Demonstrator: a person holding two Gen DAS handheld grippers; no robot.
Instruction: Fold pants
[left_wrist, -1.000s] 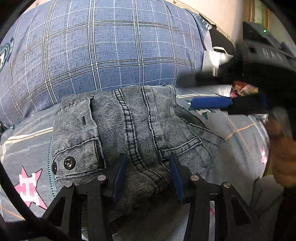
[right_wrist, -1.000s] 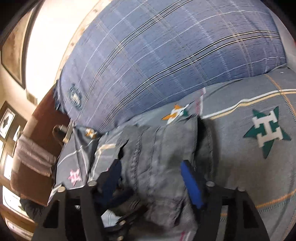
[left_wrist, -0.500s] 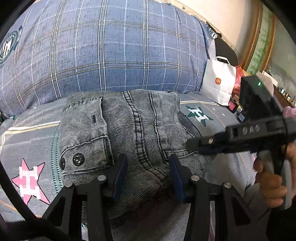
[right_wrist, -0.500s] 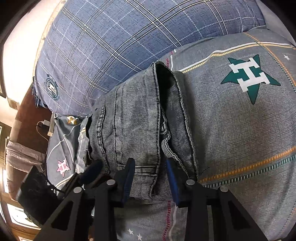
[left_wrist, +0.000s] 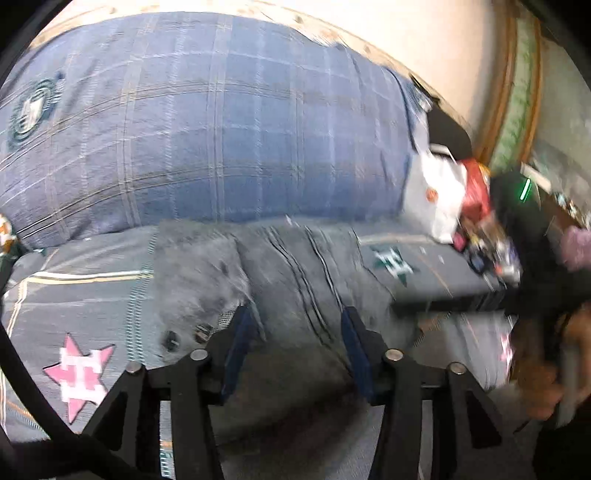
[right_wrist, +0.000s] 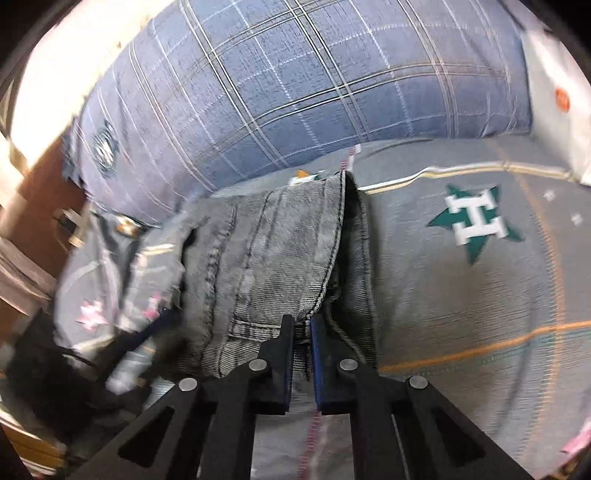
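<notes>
The grey washed-denim pants lie folded into a thick bundle on the bed, below the pillow; their near edge looks slightly lifted.

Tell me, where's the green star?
In the right wrist view, the green star is printed on the bedsheet, right of the folded pants, below the pillow.

A bed under a grey sheet printed with green and pink stars carries the folded grey denim pants. Behind them a large blue plaid pillow lies across it, a white paper bag just beside the pillow's end.
</notes>
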